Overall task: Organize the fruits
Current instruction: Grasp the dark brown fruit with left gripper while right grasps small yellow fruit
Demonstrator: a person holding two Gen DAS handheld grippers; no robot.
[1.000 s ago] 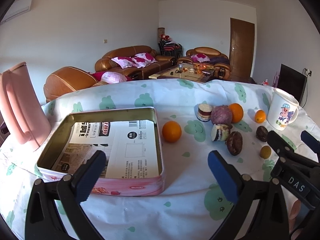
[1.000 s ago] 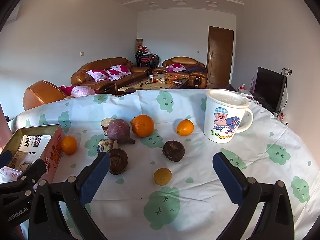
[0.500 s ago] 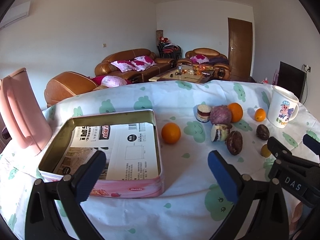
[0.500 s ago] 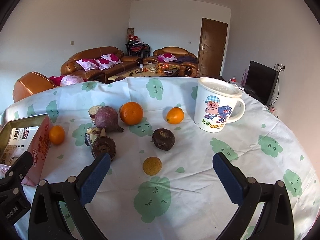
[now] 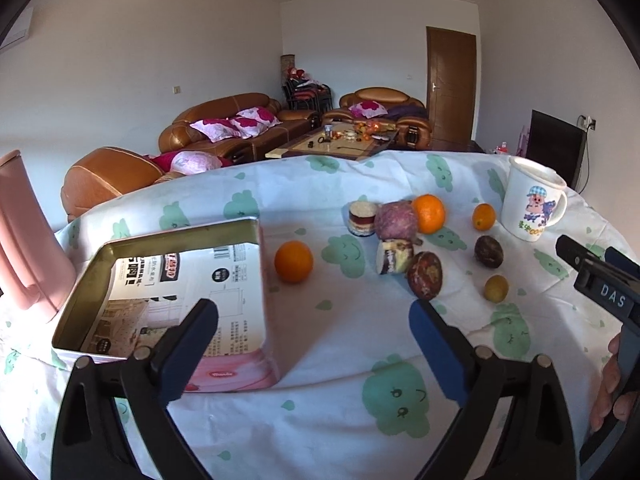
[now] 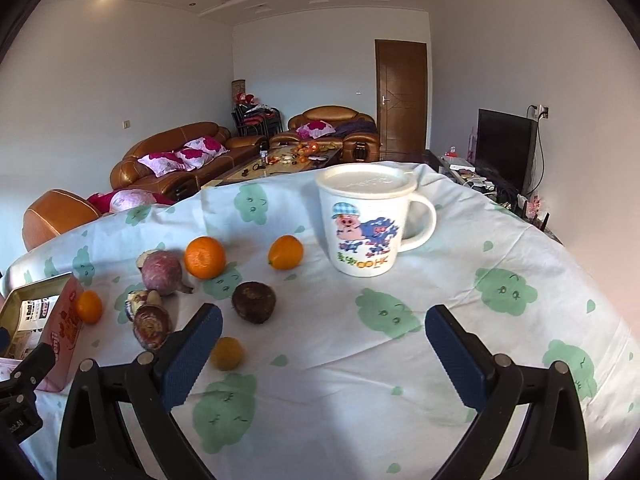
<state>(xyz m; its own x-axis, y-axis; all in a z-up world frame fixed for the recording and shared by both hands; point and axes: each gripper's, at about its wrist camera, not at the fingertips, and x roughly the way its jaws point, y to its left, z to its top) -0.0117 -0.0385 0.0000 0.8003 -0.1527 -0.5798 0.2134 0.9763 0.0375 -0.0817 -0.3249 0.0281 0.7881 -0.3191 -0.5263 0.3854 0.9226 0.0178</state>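
Observation:
Fruits lie on a cloud-print tablecloth. In the left wrist view an orange (image 5: 293,261) sits right of an open pink tin (image 5: 224,374) lined with printed paper. Further right lie a purple fruit (image 5: 397,220), a larger orange (image 5: 429,213), a small orange (image 5: 483,217), dark round fruits (image 5: 426,275) and a small yellow fruit (image 5: 496,288). My left gripper (image 5: 314,338) is open and empty above the cloth by the tin's near right corner. My right gripper (image 6: 323,344) is open and empty, near the yellow fruit (image 6: 227,353) and a dark fruit (image 6: 253,302).
A white cartoon mug (image 6: 366,220) with a lid stands at the back right. A pink jug (image 5: 28,236) stands left of the tin. Two cut cylindrical pieces (image 5: 362,217) lie among the fruits. The table's far edge drops off toward sofas behind.
The right gripper has moved forward and right, so the mug and fruits loom larger and sit further left. The left view has shifted slightly closer to the tin. Both stay open.

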